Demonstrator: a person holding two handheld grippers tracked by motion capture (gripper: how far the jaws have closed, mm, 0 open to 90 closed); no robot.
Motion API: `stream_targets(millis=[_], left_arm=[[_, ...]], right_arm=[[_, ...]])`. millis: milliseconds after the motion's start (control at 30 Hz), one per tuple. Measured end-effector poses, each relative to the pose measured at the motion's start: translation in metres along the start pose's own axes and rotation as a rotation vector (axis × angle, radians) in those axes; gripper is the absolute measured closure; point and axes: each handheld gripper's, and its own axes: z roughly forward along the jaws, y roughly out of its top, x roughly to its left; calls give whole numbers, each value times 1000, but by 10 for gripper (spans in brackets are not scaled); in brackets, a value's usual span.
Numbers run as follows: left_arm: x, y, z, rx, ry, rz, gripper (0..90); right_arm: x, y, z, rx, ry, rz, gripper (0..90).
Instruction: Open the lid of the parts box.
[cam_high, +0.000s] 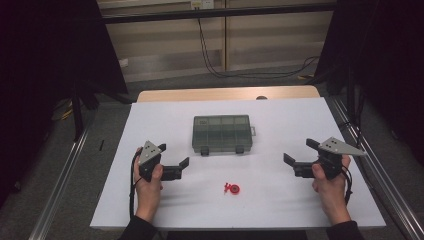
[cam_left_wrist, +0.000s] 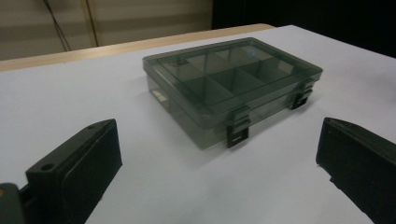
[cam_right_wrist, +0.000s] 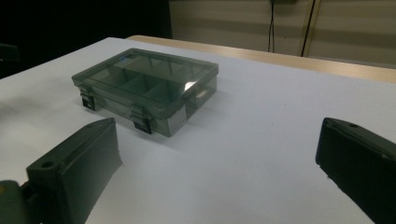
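Observation:
A smoky transparent compartment box (cam_high: 221, 133) lies shut on the white table (cam_high: 280, 125), its two black latches facing the person. A small red part (cam_high: 231, 188) rests on the table in front of it. My left gripper (cam_high: 174, 156) is held at the left, open, jaws pointing toward the box (cam_left_wrist: 231, 86). At the right my right gripper (cam_high: 300, 151) stands open too, aimed at the box (cam_right_wrist: 147, 86) from the other side. Nothing sits between either pair of jaws.
A wooden strip (cam_high: 227, 93) runs behind the white surface. Metal rails (cam_high: 62, 185) flank the table on both sides. Cables (cam_high: 215, 65) hang at the back wall. Dark curtains stand at left and right.

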Motion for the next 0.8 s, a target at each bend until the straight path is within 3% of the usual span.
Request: stream_targets(millis=[233, 433, 567, 633, 733, 800], left_arm=[[-5, 8, 15, -8, -39, -21, 3], [-6, 12, 25, -36, -23, -59, 47], [-4, 13, 31, -41, -45, -87, 84], [-5, 14, 36, -20, -19, -80, 123], [-3, 14, 39, 2, 2, -126, 242], [-3, 13, 42, 23, 18, -126, 343]], right_arm=[[4, 2, 14, 12, 17, 8, 32], [8, 4, 25, 19, 28, 2, 60], [11, 7, 38, 19, 48, 14, 107], [15, 9, 42, 28, 28, 5, 119], [22, 10, 49, 54, -27, -27, 251], [26, 10, 54, 59, -37, -41, 372]])
